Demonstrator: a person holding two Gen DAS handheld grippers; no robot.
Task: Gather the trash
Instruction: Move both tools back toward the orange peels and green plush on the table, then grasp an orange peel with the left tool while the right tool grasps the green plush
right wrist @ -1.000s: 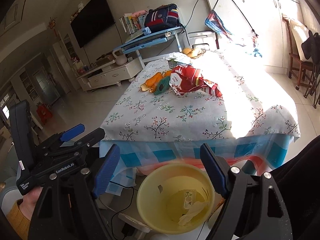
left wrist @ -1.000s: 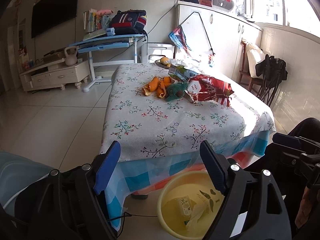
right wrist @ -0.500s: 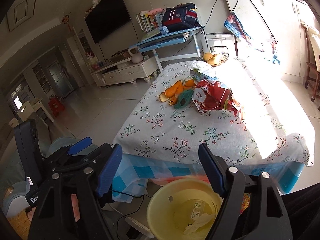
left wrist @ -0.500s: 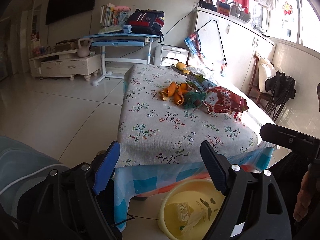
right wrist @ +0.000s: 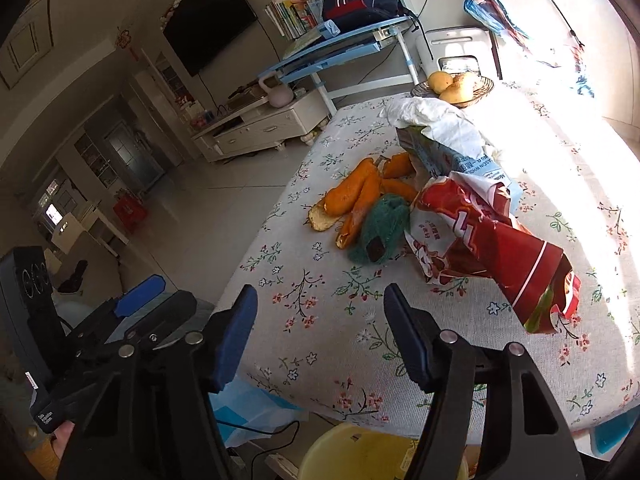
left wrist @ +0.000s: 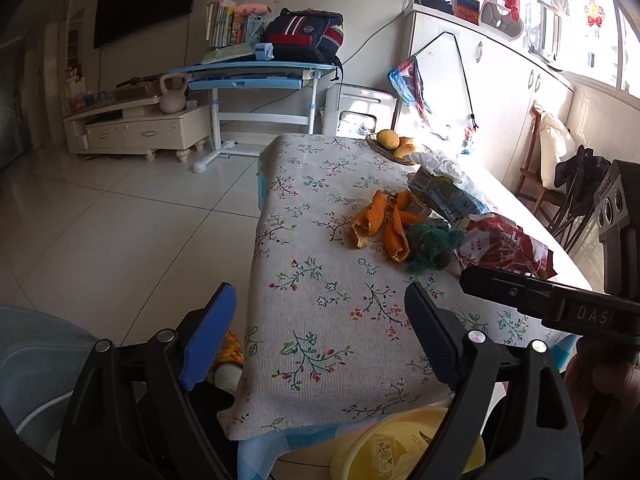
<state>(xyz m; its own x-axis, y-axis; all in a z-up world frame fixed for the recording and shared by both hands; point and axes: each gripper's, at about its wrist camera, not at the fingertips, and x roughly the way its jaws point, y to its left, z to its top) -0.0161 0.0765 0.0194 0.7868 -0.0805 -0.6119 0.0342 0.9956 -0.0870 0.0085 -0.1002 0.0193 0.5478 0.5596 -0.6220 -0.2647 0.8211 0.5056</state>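
Trash lies on the flowered tablecloth: orange peels, a green net wad, a red snack bag and a blue-white carton. My left gripper hovers over the near table corner, jaws opening with nothing between them. My right gripper hangs over the near table edge, short of the net wad, jaws closing on nothing. A yellow bin with scraps inside sits on the floor under the table edge.
A fruit basket stands at the far table end. A blue desk with a backpack, a TV stand and white cabinets line the walls. A chair with a black bag is at the right. Tiled floor spreads to the left.
Both grippers have moved forward from above the yellow bin to over the table's near edge. The trash looks closer. The right gripper's jaws have narrowed.
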